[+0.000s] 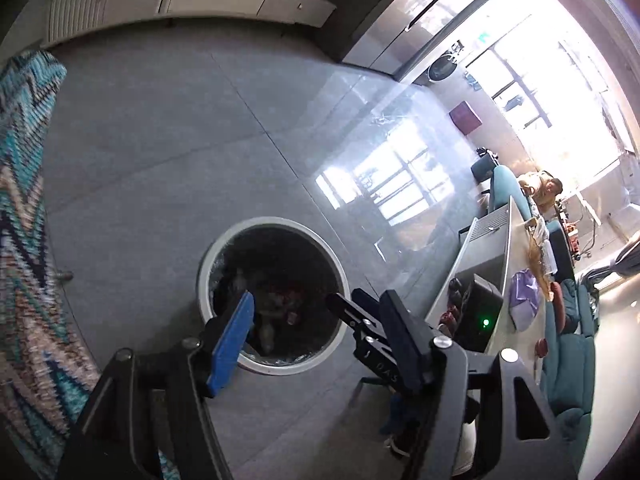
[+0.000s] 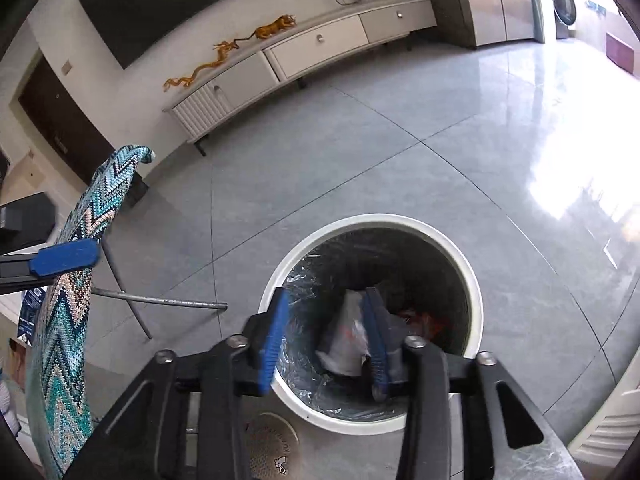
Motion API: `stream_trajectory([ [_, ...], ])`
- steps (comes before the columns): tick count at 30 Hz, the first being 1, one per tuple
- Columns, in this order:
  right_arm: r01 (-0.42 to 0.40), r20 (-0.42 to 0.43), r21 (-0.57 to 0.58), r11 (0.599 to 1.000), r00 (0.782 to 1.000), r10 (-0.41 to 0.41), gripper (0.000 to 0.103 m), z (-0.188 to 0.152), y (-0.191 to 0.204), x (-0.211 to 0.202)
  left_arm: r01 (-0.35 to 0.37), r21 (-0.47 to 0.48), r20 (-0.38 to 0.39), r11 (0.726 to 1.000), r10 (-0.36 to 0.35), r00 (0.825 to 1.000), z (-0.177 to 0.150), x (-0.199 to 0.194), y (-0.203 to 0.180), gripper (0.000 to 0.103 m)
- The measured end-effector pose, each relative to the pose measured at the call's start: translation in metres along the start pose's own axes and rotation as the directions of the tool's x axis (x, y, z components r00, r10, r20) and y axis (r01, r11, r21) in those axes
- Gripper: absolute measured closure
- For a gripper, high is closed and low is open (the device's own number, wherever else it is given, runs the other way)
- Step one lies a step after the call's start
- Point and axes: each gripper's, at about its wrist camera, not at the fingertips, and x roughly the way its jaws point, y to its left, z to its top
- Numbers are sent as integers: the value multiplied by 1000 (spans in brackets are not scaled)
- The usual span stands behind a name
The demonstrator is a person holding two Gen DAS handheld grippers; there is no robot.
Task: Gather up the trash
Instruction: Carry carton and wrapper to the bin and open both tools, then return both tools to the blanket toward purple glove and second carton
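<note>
Both claws hang over the bin [image 2: 372, 320], pointing down at it. The right claw [image 2: 326, 336] is spread wide, gripping nothing; a crumpled white wrapper [image 2: 348, 332] lies inside the bin, against its blue right finger. The left claw [image 1: 296, 320] is likewise released and bare; the letters "SVO" show on its right finger. Beyond the bin stands a white cabinet [image 2: 316, 44] bearing orange figurines [image 2: 276, 26].
</note>
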Motion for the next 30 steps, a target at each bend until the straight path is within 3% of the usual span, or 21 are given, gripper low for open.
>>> stream_trajectory([
  [7, -34, 68, 44, 998, 997, 31, 50, -7, 9, -34, -71, 58, 163, 996, 60, 985, -23, -75, -1, 39],
  [11, -64, 125, 43, 997, 991, 58, 47, -11, 28, -66, -121, 100, 202, 988, 99, 974, -42, -114, 1, 39],
  [15, -107, 200, 21, 994, 975, 101, 43, -15, 58, -108, -188, 108, 274, 976, 153, 949, -66, -161, 9, 39],
  [19, -135, 256, -34, 990, 957, 139, 35, -17, 97, -144, -273, 85, 362, 958, 225, 904, -95, -211, 23, 39],
  [26, -161, 315, -147, 976, 928, 200, 24, -32, 171, -194, -340, -42, 455, 939, 321, 830, -141, -296, 71, 38],
  [28, -155, 325, -177, 972, 923, 207, 20, -37, 192, -204, -358, -98, 482, 928, 359, 799, -156, -322, 93, 34],
  [30, -169, 329, -194, 966, 917, 226, 17, -42, 206, -212, -387, -150, 514, 910, 406, 755, -170, -344, 111, 33],
])
